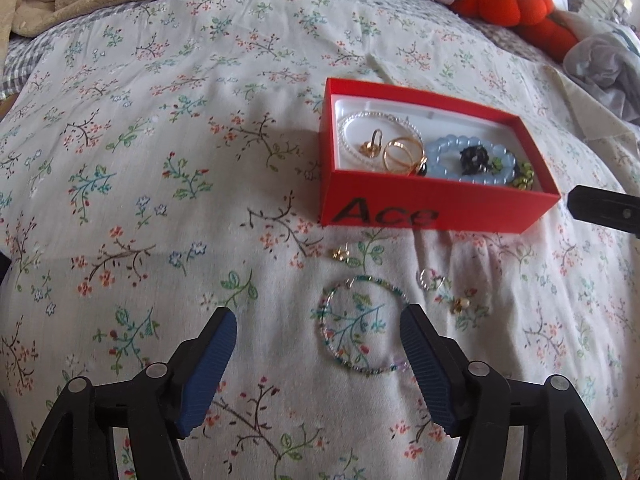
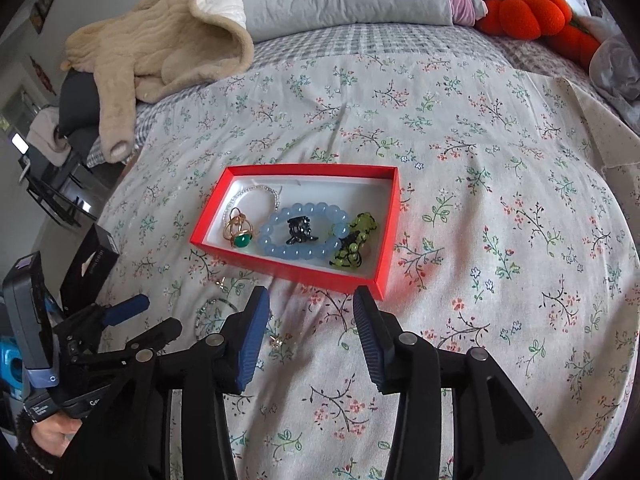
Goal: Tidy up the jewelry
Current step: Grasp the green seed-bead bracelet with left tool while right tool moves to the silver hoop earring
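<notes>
Blue ribbed pads of the left hand-held gripper point(image 1: 318, 344) stand released and empty, angled down over a thin green-and-clear beaded bracelet point(image 1: 360, 326) lying on the floral bedspread point(image 1: 140, 160) just in front of the red cardboard box point(image 1: 440, 208). Only this view shows a small gold earring point(image 1: 341, 254) and a clear beaded ring point(image 1: 429, 279) near the box's front wall. The right hand-held gripper point(image 2: 312, 312), also released and empty, tilts down toward the box's near corner; its view alone reveals the green-stone ring point(image 2: 242, 238) beside the pale blue beaded bracelet point(image 2: 304, 230) inside, and a hand point(image 2: 52, 436) gripping the left tool.
</notes>
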`<state>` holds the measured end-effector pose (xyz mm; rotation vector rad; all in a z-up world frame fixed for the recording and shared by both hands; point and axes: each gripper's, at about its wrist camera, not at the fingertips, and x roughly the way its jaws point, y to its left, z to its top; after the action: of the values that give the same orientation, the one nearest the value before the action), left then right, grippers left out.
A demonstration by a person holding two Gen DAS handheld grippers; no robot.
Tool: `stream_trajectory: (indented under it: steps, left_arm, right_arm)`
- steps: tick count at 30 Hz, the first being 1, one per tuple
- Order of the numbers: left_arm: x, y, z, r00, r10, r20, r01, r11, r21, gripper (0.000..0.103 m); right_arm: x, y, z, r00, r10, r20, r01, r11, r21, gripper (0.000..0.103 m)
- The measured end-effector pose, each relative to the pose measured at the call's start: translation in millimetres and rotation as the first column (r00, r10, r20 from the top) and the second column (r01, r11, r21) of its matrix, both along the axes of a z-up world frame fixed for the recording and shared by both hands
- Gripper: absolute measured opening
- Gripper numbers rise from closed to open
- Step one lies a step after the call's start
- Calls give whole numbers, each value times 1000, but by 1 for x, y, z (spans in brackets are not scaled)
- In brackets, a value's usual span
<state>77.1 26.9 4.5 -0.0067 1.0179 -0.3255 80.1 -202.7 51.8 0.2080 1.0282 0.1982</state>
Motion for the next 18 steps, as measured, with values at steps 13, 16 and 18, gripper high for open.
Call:
stream_trajectory:
  steps: [13,16,18]
  left_arm:
    - [-27,1,-22,999,-34,38,35,999,-13,76]
    - [-28,1,-24,998,-28,59,29,999,-19,76]
    - [-25,2,-25,998,-12,61,15,999,-43,76]
  right_arm:
    - [-32,-3,-23,999,19,-25,-20,999,-32,57]
    - [-40,-4,-30,999,27,-32,-29,998,-60,57]
    - [-45,-3,-34,999,38,-34,-40,996,-82,57]
